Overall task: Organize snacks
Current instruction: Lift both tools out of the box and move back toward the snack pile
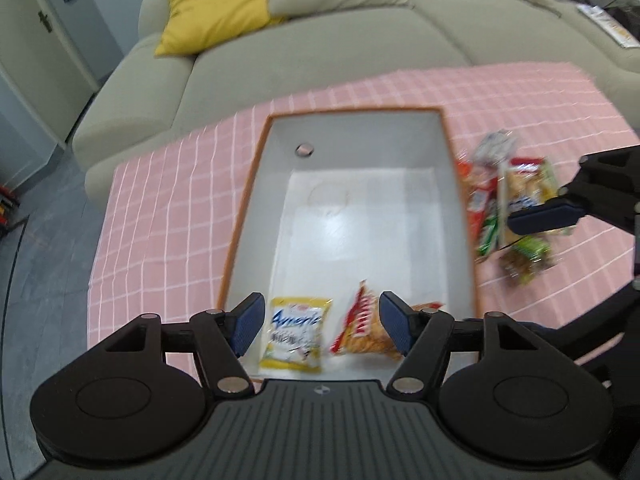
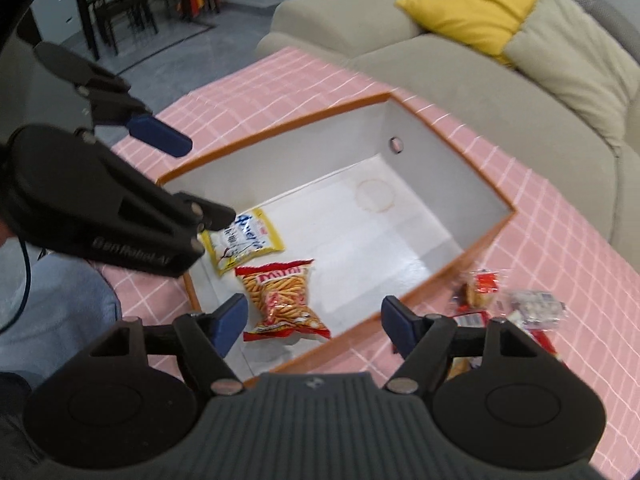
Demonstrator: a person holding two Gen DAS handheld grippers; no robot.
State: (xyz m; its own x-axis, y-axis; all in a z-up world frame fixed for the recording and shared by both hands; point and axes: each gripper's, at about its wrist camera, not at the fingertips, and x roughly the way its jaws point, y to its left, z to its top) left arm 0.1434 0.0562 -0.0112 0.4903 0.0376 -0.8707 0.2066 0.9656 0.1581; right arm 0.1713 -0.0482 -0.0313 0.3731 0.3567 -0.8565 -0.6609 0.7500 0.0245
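Note:
An orange-rimmed white box (image 1: 452, 148) (image 2: 452, 168) lies on the pink checked cloth. Inside at its near end lie a yellow-and-white snack bag (image 1: 294, 334) (image 2: 244, 244) and a red bag of orange sticks (image 1: 366, 328) (image 2: 282, 300). My left gripper (image 1: 320, 322) is open and empty above the near end of the box; it also shows in the right wrist view (image 2: 168, 140). My right gripper (image 2: 312, 320) is open and empty over the box's near edge. One of its fingers (image 1: 544, 216) reaches over a pile of loose snack packets (image 1: 508, 208) (image 2: 504, 300) right of the box.
A beige sofa (image 1: 320, 52) with a yellow cushion (image 1: 216, 0) stands right behind the table. The pink cloth (image 1: 160, 220) lies left of the box. A dark table and chairs (image 2: 116, 4) stand far off on the grey floor.

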